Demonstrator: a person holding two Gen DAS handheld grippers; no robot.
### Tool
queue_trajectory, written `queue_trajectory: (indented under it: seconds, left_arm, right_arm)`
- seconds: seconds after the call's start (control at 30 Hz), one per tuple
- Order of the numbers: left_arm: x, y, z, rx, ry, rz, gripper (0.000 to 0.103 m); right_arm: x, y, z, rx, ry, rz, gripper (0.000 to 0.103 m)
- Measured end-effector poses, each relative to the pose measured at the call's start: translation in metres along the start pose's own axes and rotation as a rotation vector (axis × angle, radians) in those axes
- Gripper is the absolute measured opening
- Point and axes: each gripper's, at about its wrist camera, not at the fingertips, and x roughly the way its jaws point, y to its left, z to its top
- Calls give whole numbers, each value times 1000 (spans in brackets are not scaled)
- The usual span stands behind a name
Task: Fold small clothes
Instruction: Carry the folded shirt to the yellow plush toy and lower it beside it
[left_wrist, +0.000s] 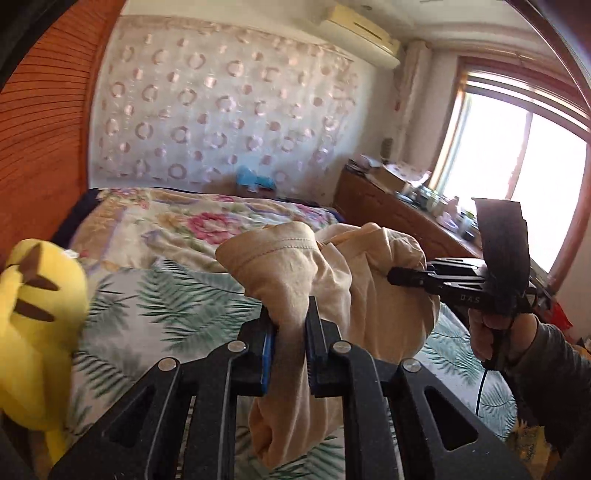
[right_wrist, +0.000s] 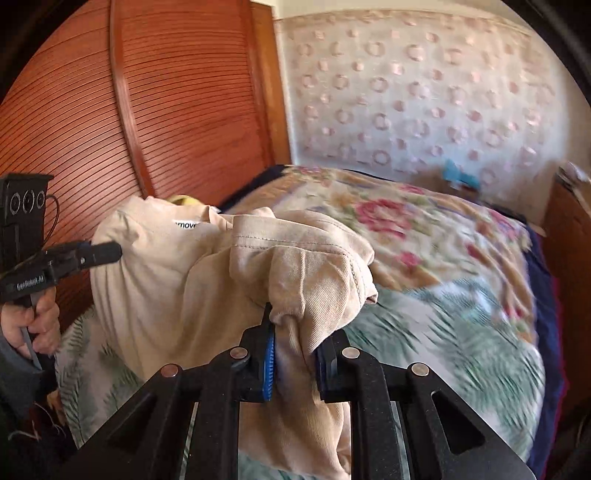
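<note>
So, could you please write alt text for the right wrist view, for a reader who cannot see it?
The right gripper is shut on a bunched beige garment lifted above a bed with a leaf-print sheet. At the left edge, the left gripper also pinches the garment, before a wooden louvred door.

Daylight glares through the window (left_wrist: 517, 166); fisheye edges bend, bedspread (right_wrist: 461, 314) motion-blurred

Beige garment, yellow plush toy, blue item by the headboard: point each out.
beige garment (right_wrist: 207, 280), right wrist view, broad middle panel.
yellow plush toy (left_wrist: 40, 332), left wrist view, its body.
blue item (left_wrist: 255, 180), left wrist view, its centre.
</note>
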Motion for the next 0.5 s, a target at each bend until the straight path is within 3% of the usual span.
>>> queue_trajectory:
  seconds: [0.33, 0.5]
  left_arm:
    - [-22, 89, -20, -142, -60, 121, 15]
    - [-18, 129, -36, -241, -54, 131, 15]
  right_arm:
    - [127, 57, 96, -211, 84, 85, 17]
    - [194, 66, 128, -279, 103, 43, 16]
